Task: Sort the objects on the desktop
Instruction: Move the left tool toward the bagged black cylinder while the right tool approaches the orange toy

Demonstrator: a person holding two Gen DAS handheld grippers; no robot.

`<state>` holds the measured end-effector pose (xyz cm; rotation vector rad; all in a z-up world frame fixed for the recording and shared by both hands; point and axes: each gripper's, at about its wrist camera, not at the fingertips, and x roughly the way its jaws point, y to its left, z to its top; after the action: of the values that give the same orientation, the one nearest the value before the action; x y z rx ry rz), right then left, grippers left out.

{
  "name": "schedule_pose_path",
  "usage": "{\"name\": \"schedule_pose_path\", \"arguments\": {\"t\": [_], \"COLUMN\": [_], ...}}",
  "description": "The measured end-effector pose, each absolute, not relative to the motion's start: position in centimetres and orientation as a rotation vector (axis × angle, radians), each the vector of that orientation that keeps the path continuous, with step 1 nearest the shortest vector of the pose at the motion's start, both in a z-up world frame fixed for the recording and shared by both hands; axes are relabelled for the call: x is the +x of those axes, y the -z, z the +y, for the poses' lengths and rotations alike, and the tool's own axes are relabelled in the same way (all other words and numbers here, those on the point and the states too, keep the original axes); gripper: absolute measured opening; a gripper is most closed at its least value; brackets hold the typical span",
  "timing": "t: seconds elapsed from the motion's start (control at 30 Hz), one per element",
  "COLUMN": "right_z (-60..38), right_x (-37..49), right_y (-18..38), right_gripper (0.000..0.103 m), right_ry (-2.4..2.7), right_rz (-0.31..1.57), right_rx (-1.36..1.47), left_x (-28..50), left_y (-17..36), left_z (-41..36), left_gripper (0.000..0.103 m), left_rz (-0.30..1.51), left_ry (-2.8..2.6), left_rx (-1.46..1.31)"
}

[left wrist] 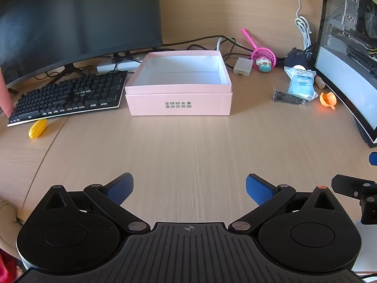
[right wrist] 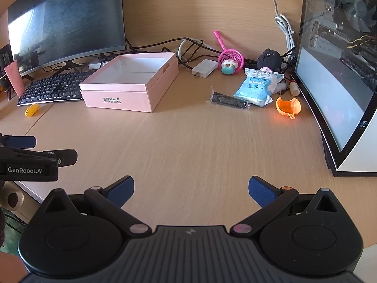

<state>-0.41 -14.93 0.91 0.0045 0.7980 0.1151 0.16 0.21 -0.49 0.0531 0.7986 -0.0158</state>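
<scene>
An open pink box (left wrist: 179,103) (right wrist: 117,100) stands on the wooden desk, white inside and holding nothing. To its right lie a black packet (left wrist: 287,97) (right wrist: 229,101), a blue pouch (left wrist: 301,83) (right wrist: 256,87), an orange toy piece (left wrist: 328,99) (right wrist: 288,106), a pink scoop net with a small figure (left wrist: 264,59) (right wrist: 229,61) and a black plush (right wrist: 268,59). A yellow corn toy (left wrist: 37,128) (right wrist: 32,110) lies by the keyboard. My left gripper (left wrist: 189,191) and right gripper (right wrist: 191,192) both hang open over bare desk, well short of everything.
A black keyboard (left wrist: 70,94) and a dark monitor (left wrist: 77,16) stand at the left. A computer case (right wrist: 337,82) walls off the right. Cables and a white adapter (right wrist: 204,68) lie behind the box. The desk edge curves at the near left.
</scene>
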Motion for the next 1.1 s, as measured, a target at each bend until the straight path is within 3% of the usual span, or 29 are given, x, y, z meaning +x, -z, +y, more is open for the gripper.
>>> {"name": "schedule_pose_path", "arguments": {"t": [1.1], "right_z": [-13.6], "right_x": [-2.7], "right_y": [-2.2], "right_gripper": [0.103], "right_ry": [0.007], "right_rz": [0.764], "right_rx": [-0.021], "left_x": [-0.8], "left_y": [0.7], "left_z": [2.5], "left_gripper": [0.103], "left_rz": [0.77], "left_ry": [0.096], "left_rx": [0.029]}}
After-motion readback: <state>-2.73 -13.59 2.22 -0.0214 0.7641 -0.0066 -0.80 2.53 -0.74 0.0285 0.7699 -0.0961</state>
